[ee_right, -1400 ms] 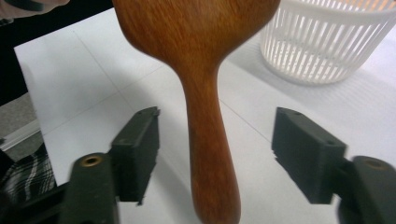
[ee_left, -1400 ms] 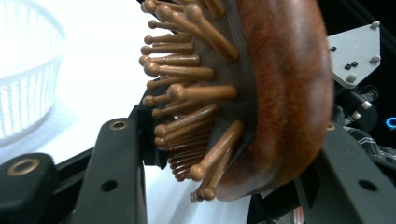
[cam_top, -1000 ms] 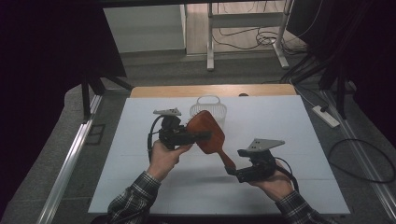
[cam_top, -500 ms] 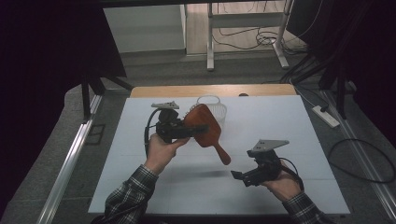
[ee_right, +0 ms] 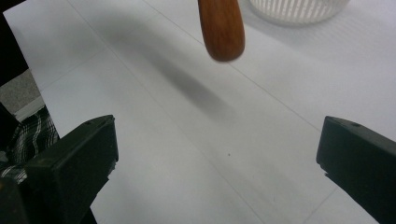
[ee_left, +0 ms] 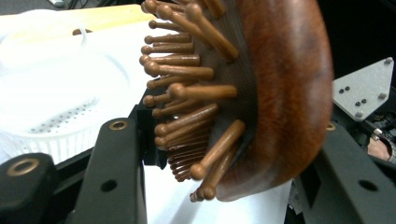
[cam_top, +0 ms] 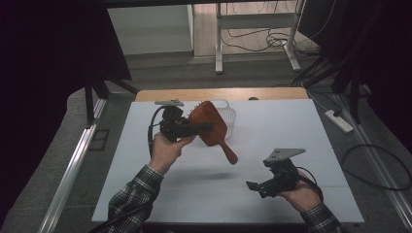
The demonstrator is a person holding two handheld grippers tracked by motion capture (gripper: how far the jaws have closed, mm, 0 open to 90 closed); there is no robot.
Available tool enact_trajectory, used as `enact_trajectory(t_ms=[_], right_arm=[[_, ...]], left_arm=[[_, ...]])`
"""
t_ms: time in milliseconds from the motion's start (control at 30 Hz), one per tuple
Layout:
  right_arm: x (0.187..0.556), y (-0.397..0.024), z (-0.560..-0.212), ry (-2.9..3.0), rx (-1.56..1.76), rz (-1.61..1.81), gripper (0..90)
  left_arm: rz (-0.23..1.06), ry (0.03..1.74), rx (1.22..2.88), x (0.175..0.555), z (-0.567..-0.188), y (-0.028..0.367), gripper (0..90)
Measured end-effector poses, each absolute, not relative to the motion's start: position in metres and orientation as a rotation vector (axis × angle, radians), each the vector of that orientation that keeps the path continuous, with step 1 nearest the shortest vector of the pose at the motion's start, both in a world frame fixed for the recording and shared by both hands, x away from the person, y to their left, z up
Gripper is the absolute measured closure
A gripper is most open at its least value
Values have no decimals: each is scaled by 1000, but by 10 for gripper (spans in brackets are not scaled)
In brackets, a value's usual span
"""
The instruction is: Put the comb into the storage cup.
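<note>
Since 1 second ago the right gripper (cam_top: 256, 187) has let go of the hairbrush (cam_top: 210, 127); its jaws have just been opening and now stand spread with nothing between them, low at the near right. The left gripper (cam_top: 201, 128) has carried the brush up and farther off, pinching its head. The handle slants down toward the near right, and the white basket (cam_top: 228, 116) stands just beyond.
</note>
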State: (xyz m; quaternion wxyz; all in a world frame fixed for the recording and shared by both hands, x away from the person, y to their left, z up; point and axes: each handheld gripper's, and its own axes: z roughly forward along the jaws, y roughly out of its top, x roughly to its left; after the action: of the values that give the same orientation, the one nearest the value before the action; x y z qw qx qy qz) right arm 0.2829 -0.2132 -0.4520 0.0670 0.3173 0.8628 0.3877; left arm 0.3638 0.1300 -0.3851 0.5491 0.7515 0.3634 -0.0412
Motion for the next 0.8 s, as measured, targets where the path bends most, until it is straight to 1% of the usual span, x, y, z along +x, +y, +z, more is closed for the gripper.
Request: enact_trajectory(t_ms=[800], right_arm=[[272,-245,-451,2514,1045,1130,0]], left_arm=[[-80,919,1748,390,-367,141,513]])
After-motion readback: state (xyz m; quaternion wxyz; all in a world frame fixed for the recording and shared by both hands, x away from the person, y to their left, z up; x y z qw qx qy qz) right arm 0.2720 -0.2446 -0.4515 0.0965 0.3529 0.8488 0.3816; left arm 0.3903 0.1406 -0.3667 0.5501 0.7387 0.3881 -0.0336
